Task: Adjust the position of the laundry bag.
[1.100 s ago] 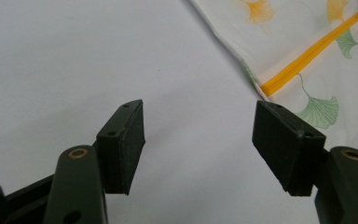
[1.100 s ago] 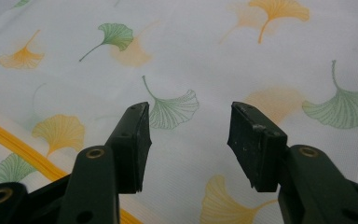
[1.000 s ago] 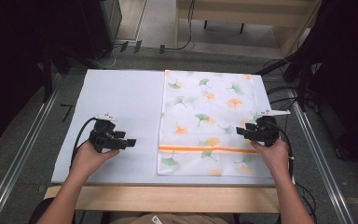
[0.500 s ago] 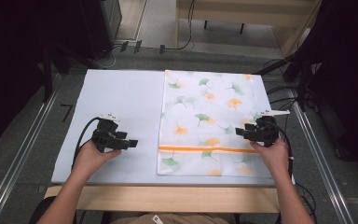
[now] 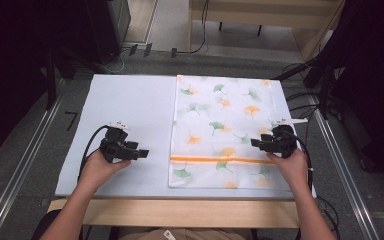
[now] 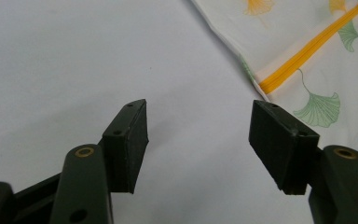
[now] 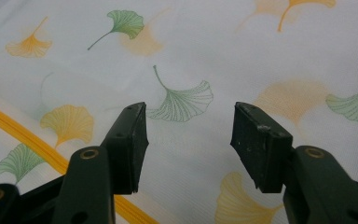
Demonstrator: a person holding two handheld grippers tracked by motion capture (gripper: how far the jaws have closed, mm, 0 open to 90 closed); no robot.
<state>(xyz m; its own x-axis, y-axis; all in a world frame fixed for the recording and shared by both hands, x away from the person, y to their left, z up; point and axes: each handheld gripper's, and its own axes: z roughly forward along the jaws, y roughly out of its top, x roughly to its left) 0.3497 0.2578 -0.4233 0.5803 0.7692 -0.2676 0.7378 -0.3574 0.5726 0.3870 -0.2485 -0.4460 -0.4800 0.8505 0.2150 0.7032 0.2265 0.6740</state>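
Observation:
A white cloth (image 5: 225,130) printed with green and orange ginkgo leaves and an orange stripe lies flat on the right half of the table. My left gripper (image 5: 141,153) hovers over bare table just left of the cloth's near left edge, jaws open and empty. In the left gripper view the cloth (image 6: 317,51) and its stripe sit ahead to the right of the left gripper (image 6: 199,142). My right gripper (image 5: 255,143) rests over the cloth's right side near the stripe, open. The right gripper view has the right gripper (image 7: 189,142) wide apart above the printed cloth (image 7: 186,60).
The pale blue-white table top (image 5: 130,107) is bare on its left half. Its wooden front edge (image 5: 180,212) runs along the bottom. Metal rails (image 5: 25,165) flank the table, with cables (image 5: 305,100) at the right and dark equipment behind.
The left gripper has moved slightly right toward the cloth's left edge. The right gripper has stayed almost still over the cloth.

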